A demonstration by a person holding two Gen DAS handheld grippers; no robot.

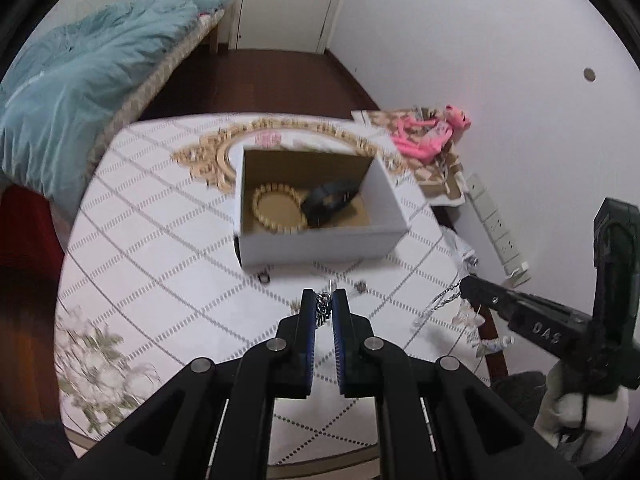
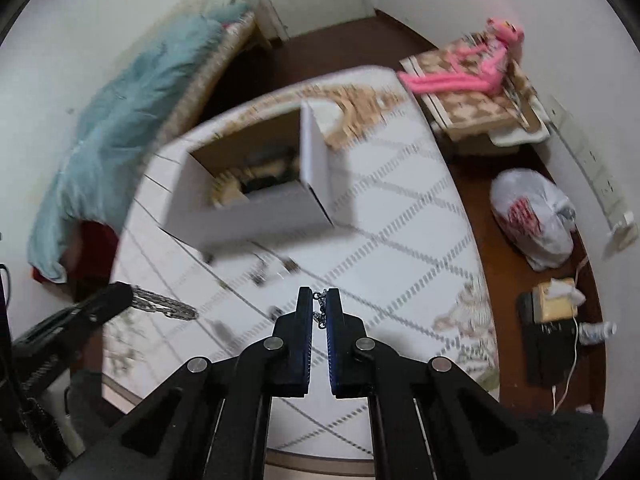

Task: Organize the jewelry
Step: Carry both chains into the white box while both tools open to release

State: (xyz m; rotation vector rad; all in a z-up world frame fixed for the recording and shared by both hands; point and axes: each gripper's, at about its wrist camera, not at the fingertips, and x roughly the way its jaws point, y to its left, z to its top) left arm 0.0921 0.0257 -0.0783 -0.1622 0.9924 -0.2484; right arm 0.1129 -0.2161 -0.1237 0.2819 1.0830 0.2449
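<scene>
box [image 1: 320, 236] on table [image 1: 160, 240], ahead of my left gripper [image 1: 324, 300] | bead bracelet [image 1: 276, 210] in box, left of the watch [image 1: 334, 200] | small pieces [image 1: 264, 278] on table between box and gripper | bed [image 1: 80, 88] left of table | plush toy [image 1: 428, 136] behind-right | my right gripper [image 1: 476, 294] right of the left one

Left gripper [image 1: 324, 300], lower centre of its own wrist view: fingers nearly closed, clamping a silver chain [image 1: 321, 309]. Right gripper [image 2: 319, 298], lower centre of its own view: fingers nearly closed on a fine chain [image 2: 319, 312]; it enters the left view from the right edge.
</scene>
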